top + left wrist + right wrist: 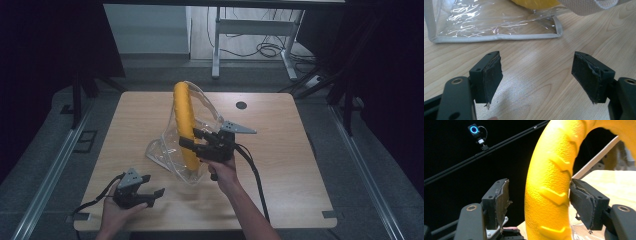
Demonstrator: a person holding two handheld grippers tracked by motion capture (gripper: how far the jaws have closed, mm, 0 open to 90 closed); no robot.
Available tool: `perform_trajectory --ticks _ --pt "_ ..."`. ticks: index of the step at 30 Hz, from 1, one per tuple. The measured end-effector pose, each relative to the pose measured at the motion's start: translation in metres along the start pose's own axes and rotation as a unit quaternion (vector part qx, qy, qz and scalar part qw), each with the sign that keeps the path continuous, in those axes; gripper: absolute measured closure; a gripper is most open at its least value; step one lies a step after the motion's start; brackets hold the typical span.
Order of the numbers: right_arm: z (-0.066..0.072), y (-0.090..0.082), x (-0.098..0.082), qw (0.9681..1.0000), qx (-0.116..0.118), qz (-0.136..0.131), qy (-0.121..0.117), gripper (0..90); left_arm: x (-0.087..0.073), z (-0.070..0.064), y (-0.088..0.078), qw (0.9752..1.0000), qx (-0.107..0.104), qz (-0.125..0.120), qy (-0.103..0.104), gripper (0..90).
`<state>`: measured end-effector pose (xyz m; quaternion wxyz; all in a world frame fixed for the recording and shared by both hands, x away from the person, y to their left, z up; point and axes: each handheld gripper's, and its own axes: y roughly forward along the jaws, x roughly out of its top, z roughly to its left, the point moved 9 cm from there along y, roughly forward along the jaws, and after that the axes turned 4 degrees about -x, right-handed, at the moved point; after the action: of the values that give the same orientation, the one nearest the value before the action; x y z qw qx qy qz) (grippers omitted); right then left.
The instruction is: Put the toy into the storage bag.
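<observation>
Ring [184,125] stands upright in the bag [165,152]; we keep our right gripper [192,144] spread around it, one pad touching. Left gripper [150,192] rests open near the bag.

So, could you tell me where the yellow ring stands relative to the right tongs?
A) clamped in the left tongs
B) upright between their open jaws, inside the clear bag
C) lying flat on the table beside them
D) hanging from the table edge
B: the ring stands upright in the bag between the right tongs' jaws, with a gap at one pad, while the left tongs hold nothing.
</observation>
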<state>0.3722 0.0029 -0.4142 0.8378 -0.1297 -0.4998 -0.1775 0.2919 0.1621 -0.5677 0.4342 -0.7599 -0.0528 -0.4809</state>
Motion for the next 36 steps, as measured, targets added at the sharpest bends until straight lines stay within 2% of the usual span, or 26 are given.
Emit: perform_trajectory --ticks 9,21,28,36 --pt "-0.007 -0.015 0.004 0.9999 -0.016 -0.003 -0.005 31.2 0.000 0.000 -0.001 1.0000 0.001 -0.001 -0.001 24.1" --pt "-0.026 -0.043 0.001 0.9992 -0.039 -0.008 -0.002 32.4 0.000 0.000 0.000 1.0000 0.000 0.000 -0.002 24.1" --pt "-0.034 -0.064 -0.003 0.9990 -0.043 -0.011 -0.003 32.6 -0.001 -0.001 0.001 1.0000 -0.003 0.003 -0.002 24.0" --pt "-0.048 -0.093 -0.013 0.9980 -0.061 -0.012 -0.010 33.8 0.000 -0.001 0.000 1.0000 -0.002 0.002 -0.004 23.9"
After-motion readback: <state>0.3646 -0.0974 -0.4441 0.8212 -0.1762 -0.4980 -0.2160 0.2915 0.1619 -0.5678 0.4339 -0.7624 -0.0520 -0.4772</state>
